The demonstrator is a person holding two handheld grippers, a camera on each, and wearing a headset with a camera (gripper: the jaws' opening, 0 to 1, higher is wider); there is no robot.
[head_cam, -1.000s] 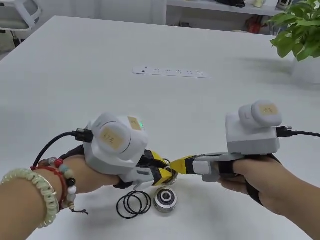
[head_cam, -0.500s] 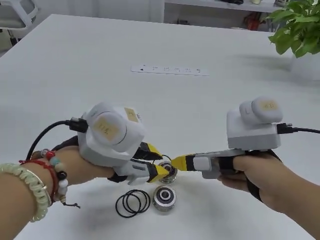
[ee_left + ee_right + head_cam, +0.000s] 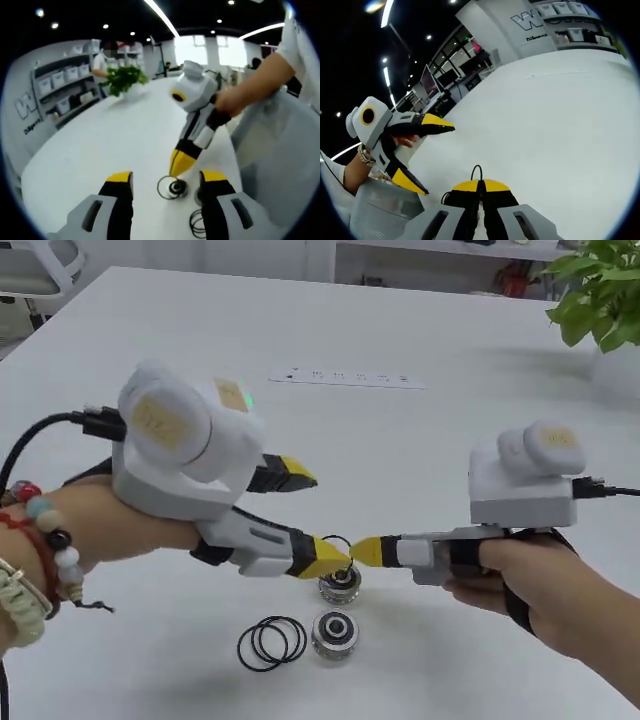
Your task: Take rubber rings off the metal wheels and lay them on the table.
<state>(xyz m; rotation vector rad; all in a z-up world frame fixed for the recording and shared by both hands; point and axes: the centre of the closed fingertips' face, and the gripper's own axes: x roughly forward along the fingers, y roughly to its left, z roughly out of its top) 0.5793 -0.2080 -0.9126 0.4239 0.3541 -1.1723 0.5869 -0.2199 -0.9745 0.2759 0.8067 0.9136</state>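
Two metal wheels stand on the white table: one [image 3: 340, 584] just under the gripper tips and one [image 3: 333, 633] nearer me. My right gripper [image 3: 357, 552] is shut on a thin black rubber ring [image 3: 336, 539] that loops above the farther wheel. That ring pokes out past the shut jaws [image 3: 476, 173] in the right gripper view. My left gripper [image 3: 332, 519] is open and raised, with one jaw above and one beside the right tip. In the left gripper view the wheel [image 3: 175, 188] sits between the open jaws, below the right gripper [image 3: 179, 161]. Loose rubber rings [image 3: 271, 642] lie left of the nearer wheel.
A white power strip [image 3: 347, 379] lies farther back on the table. A green plant [image 3: 600, 295] stands at the far right. Shelves and a person are beyond the table in the left gripper view. Bare tabletop [image 3: 420, 460] lies all around the wheels.
My left gripper has opened and lifted up off the farther wheel. The right gripper stays shut on the ring at about the same spot. The camera has shifted slightly.
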